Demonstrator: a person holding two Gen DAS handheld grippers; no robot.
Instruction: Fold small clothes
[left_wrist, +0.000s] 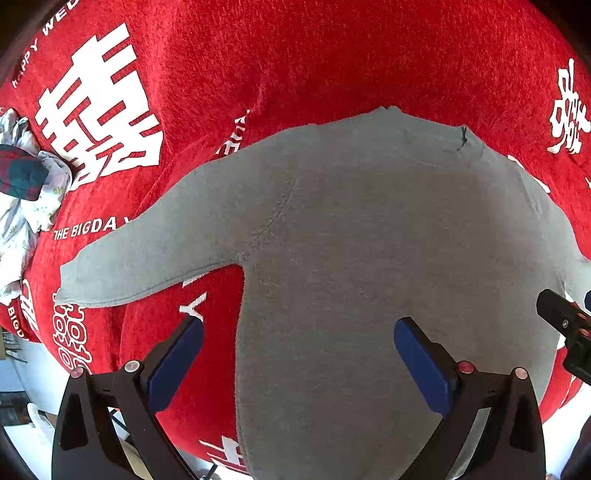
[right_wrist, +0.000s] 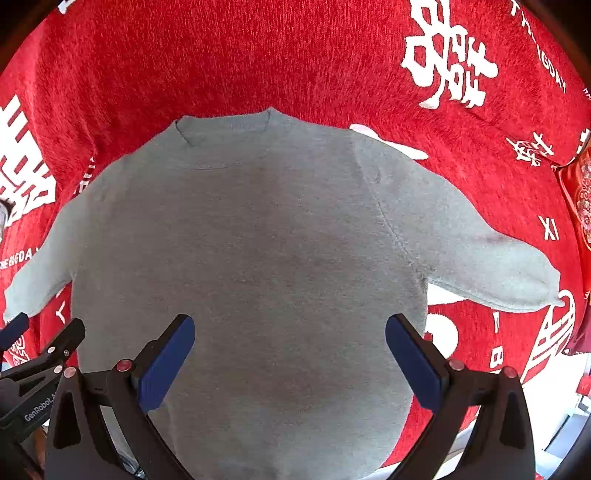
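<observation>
1. While a grey sweater lies flat, sleeves spread, on the red cloth, the left gripper hovers wide over its hem.
2. Beside it, the right gripper hangs equally wide, empty.

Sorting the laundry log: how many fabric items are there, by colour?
Grey: 1, the sweater
Red: 1, the printed cloth under it
Mixed colours: 1 crumpled pile of clothes; its pieces can't be told apart
Total: 3
</observation>
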